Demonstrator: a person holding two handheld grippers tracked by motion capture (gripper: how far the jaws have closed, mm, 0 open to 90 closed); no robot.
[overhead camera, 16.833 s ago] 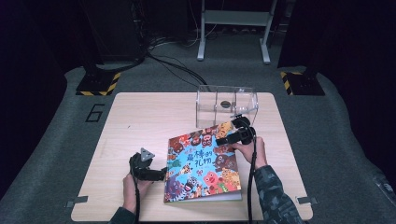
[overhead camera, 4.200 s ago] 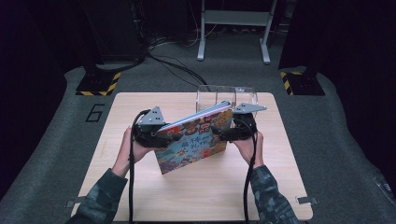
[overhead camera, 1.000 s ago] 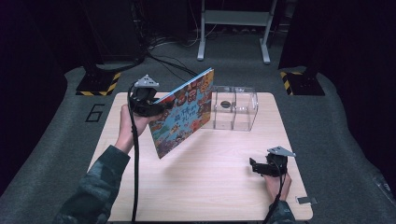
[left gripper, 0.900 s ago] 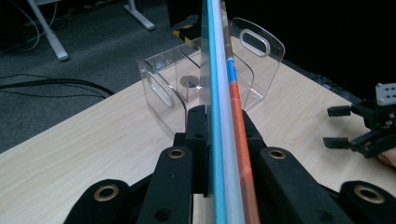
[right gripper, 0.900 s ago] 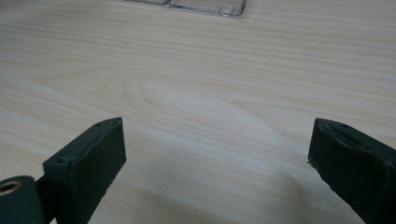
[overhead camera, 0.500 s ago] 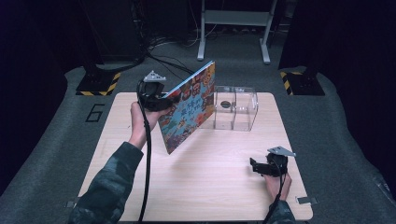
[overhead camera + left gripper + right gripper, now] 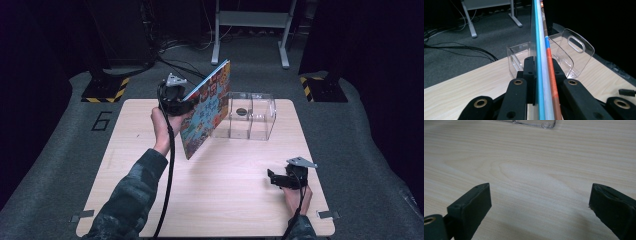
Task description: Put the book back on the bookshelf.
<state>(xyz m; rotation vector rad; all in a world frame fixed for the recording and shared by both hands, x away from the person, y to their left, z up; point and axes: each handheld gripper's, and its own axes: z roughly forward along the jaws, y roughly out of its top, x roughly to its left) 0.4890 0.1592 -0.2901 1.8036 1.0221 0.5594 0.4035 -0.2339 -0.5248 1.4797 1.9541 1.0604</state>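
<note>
high view: book held edge-on toward the clear rack

high view shows the table (image 7: 150, 200) with a clear plastic rack (image 7: 248, 116) standing near its far edge. the picture book (image 7: 206, 114) is lifted off the wood, on edge and tilted, just left of the rack and close against its near-left corner; whether they touch i cannot tell. its long axis runs from the low near corner over the table up to the high far corner above the rack, cover facing the person's right.

the left gripper (image 7: 173, 96) pinches the book's upper left edge, jaws pressed onto the pages. in the left gripper view the book (image 7: 541, 57) runs straight ahead as a thin blue and orange edge between the pads, and the rack (image 7: 564, 53) lies dead ahead, its slots and handled divider roughly in line with that edge. so the rack sits forward and slightly right of the held book, and by my judgement the move to come is a slide along the book's own plane into a slot.

the right gripper (image 7: 283, 179) rests low near the table's near right corner, well apart from book and rack, jaws spread wide over bare wood (image 7: 536, 175). the left hand is by far the nearer.
</note>
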